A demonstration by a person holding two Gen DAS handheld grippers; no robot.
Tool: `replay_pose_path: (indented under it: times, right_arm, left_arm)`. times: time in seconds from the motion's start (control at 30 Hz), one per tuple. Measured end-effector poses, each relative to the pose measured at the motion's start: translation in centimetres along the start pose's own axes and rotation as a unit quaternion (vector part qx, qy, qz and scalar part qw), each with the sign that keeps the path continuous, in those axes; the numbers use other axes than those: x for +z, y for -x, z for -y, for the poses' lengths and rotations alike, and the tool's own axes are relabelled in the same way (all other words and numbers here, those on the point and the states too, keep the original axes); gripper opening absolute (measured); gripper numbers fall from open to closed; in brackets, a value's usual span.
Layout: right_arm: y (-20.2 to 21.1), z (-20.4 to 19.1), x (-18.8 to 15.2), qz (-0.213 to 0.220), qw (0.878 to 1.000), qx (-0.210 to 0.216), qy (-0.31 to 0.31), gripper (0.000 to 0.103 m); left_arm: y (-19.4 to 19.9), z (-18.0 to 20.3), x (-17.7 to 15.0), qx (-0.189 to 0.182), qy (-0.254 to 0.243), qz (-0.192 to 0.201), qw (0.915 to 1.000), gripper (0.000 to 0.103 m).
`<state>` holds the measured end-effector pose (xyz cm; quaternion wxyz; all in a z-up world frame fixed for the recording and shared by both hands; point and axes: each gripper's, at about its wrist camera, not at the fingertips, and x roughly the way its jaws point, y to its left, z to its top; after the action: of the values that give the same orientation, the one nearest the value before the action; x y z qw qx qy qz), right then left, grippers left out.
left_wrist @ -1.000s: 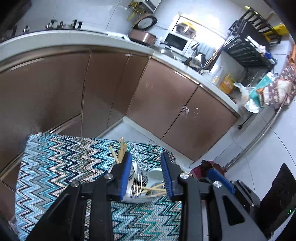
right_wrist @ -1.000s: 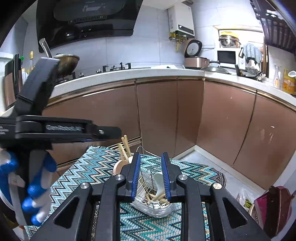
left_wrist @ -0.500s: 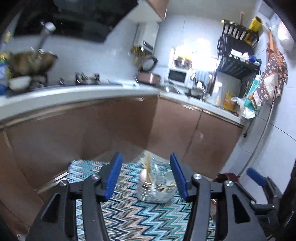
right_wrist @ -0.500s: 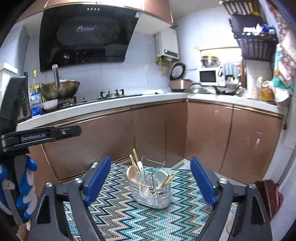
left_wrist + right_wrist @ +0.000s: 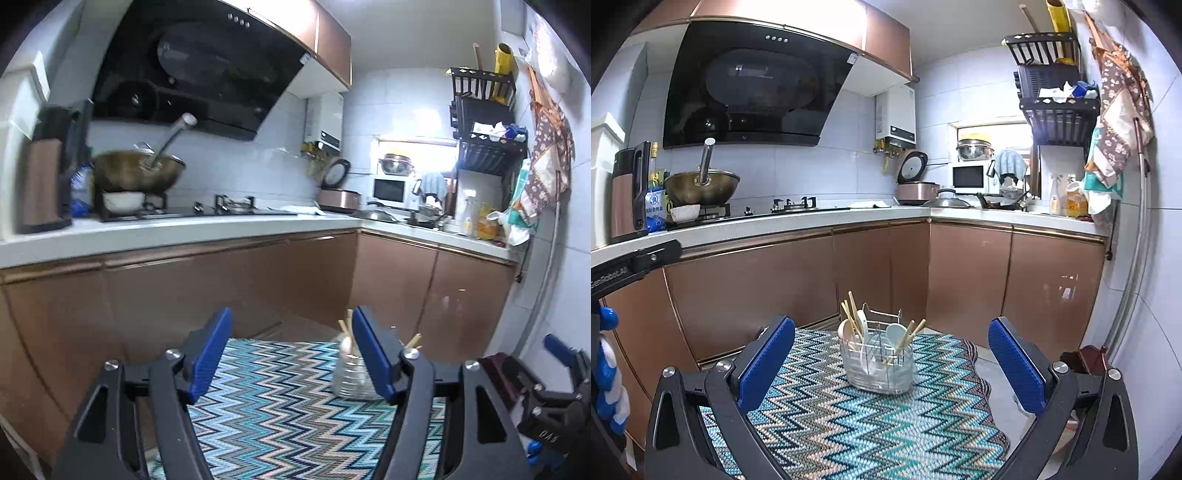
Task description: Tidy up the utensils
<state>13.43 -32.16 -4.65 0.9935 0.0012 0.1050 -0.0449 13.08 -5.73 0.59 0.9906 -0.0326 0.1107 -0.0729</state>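
Right wrist view: my right gripper [image 5: 892,365] has just been opening and stands at its widest, empty. The caddy [image 5: 877,363] sits on the zigzag mat [image 5: 849,424], well ahead, holding spoons [image 5: 897,334] and chopsticks [image 5: 851,312]. My left gripper [image 5: 291,354] has just been opening too, fairly wide, nothing between its pads. Risk, I reckon: the chopsticks lean loosely, so a careless approach could tip them out or nudge the caddy.

Your left wrist view looked forward along its tongs [image 5: 291,354], nearly level, toward the kitchen corner; the utensil caddy [image 5: 351,373] sat right of centre, half behind one finger. Your right wrist view faced the same corner, the utensil caddy [image 5: 877,354] centred. Both shared the zigzag cloth [image 5: 849,417], brown cabinets [image 5: 221,288] and cooker hood [image 5: 753,88].
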Motion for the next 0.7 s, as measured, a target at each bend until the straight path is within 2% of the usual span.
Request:
replay_pose_path:
  times: [0.13, 0.4, 0.7]
  right_arm:
    - [1.6, 0.0, -0.2, 0.007, 1.0, -0.009, 0.004, 0.103]
    - [4.5, 0.3, 0.4, 0.029, 0.999, -0.018, 0.005, 0.103]
    - [6.7, 0.2, 0.7, 0.049, 0.999, -0.021, 0.007, 0.103]
  left_arm:
    - [2.0, -0.3, -0.4, 0.016, -0.002, 0.007, 0.9998, 0.071]
    - [4.8, -0.1, -0.7, 0.046, -0.016, 0.024, 0.9985, 0.072]
    - [7.5, -0.2, -0.7, 0.061, -0.026, 0.047, 0.9967, 0.072]
